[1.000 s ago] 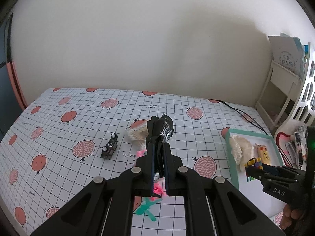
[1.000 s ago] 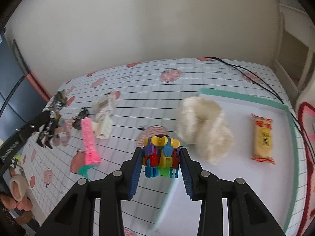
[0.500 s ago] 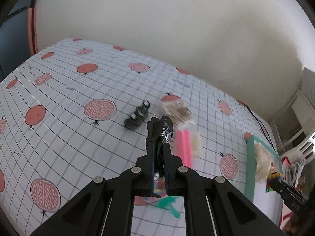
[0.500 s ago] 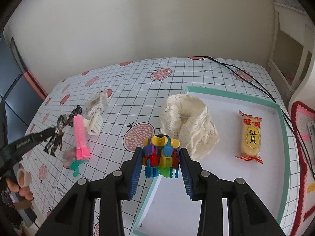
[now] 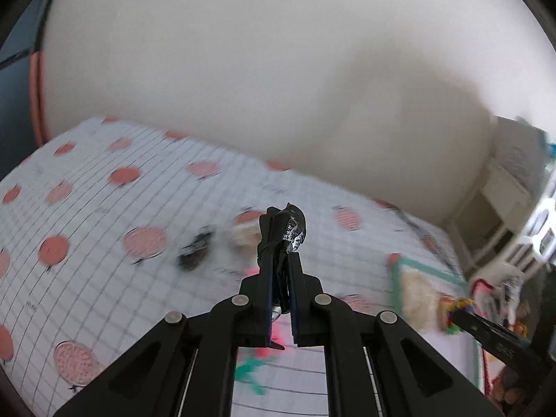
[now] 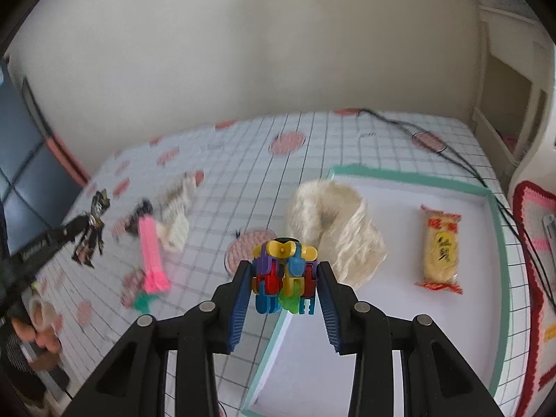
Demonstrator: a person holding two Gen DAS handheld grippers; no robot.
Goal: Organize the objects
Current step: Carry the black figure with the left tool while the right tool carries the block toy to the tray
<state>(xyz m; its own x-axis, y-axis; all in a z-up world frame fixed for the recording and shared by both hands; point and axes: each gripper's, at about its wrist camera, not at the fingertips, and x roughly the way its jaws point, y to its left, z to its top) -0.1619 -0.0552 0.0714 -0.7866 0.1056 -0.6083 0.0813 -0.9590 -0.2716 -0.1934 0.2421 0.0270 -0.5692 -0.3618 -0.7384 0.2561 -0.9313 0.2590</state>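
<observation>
1. The yellow snack packet (image 6: 440, 250), lying in the white tray (image 6: 410, 330), is showing dark printed characters in a round yellow field, and red marks above them; the blur is keeping them from being read.
2. The black-and-silver wrapper (image 5: 290, 229) is carrying small pale print, too blurred to read.
3. No other text is showing clearly.

On the checked cloth: one green-rimmed tray (image 6: 410, 177) at 3 o'clock, holding one cream scrunchie (image 6: 333, 222) and one yellow snack packet (image 6: 439, 250); one pink comb (image 6: 151, 253) at 9 o'clock.
</observation>
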